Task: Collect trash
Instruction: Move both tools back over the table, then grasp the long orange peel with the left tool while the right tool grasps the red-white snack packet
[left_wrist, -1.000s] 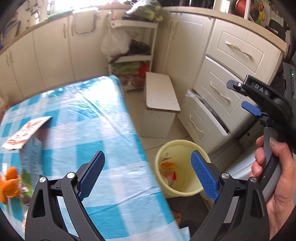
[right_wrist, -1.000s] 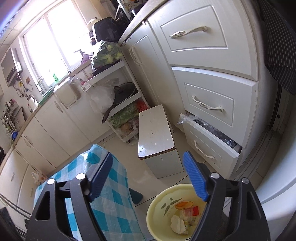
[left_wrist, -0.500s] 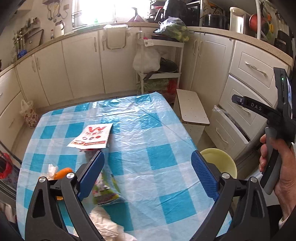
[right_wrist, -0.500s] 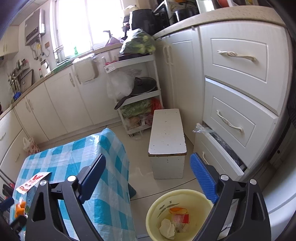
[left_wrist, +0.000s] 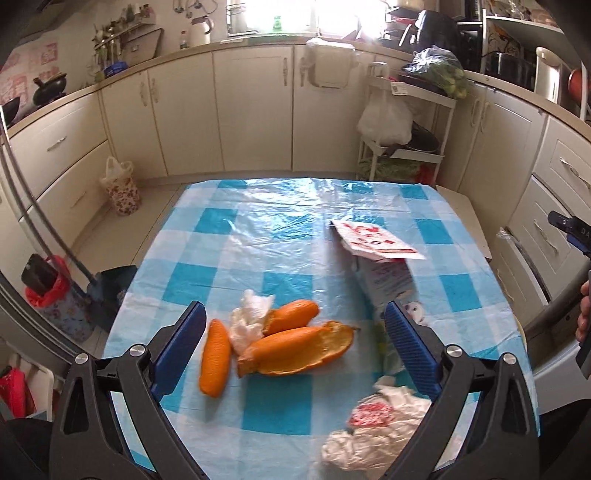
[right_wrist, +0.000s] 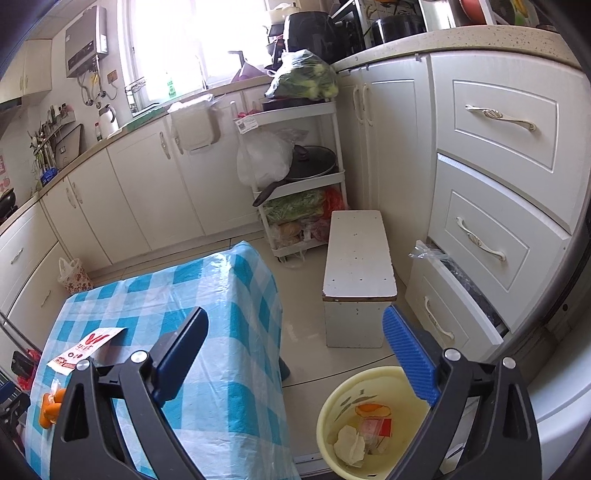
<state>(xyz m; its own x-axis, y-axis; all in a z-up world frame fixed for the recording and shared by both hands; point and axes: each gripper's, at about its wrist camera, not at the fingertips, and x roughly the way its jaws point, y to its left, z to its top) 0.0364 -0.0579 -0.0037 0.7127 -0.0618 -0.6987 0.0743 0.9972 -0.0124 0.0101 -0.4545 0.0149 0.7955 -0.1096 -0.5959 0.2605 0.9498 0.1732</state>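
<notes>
Left wrist view: the left gripper (left_wrist: 294, 338) is shown wide open and empty above the surface covered with a blue-and-white checked plastic cloth (left_wrist: 236, 243). The orange peel pieces (left_wrist: 277, 339) lie on the cloth at lower centre of the frame, between the two blue finger pads. A slender separate peel strip (left_wrist: 215, 356) is seen just beside the left pad, its long axis running near-vertically in the frame. The larger curled peel (left_wrist: 299, 349) has its long axis running from lower left to upper right, its torn open end turned to the right. A crumpled white tissue (left_wrist: 249, 317) touches the peels at their upper edge. A crumpled white plastic wrapper with red print (left_wrist: 376, 432) lies at lower right, beneath the right finger. A flattened printed carton with a red-and-white flap (left_wrist: 380, 266) lies right of centre, its long axis pointing toward the upper left.

Right wrist view: the right gripper (right_wrist: 295, 354) is likewise open and empty, held beside the surface. A pale yellow round plastic bin (right_wrist: 332, 417) stands on the floor at lower right, below the right finger, with scraps inside.
</notes>
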